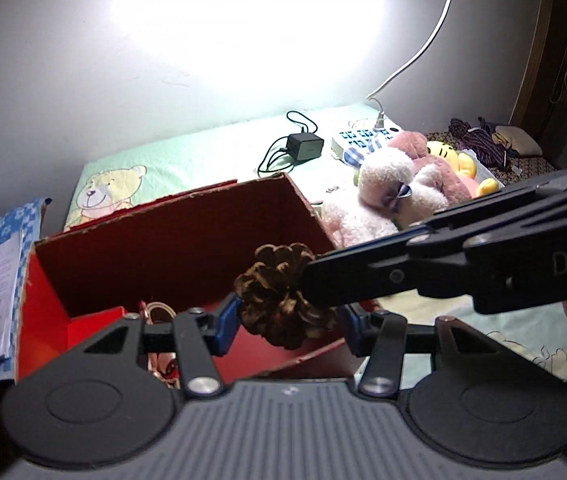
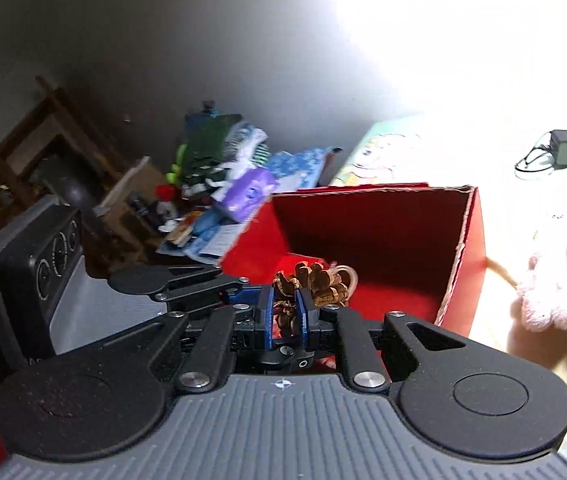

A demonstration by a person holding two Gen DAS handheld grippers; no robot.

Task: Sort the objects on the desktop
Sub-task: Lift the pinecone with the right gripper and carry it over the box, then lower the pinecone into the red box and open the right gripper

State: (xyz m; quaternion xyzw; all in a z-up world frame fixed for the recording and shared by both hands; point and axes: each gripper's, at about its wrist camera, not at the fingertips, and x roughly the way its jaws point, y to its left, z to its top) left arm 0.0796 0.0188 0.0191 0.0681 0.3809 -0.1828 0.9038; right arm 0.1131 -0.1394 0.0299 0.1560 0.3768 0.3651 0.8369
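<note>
Over the red box [image 1: 187,240], my right claw [image 2: 286,312] pinches the pinecone [image 1: 283,296] between my left claw's [image 1: 289,320] wide-open pads, so I'd release gently toward 12 o'clock.

We see a rough, woody brown pine cone [image 1: 283,296] over a red cardboard box [image 1: 187,236] with raw, matt edges, matt black plastic grippers with blue pads [image 1: 227,320] and shiny metal rivets [image 1: 203,385], fluffy plush toys [image 1: 399,184] far right, and a soft quilted cloth [image 1: 203,148].
</note>
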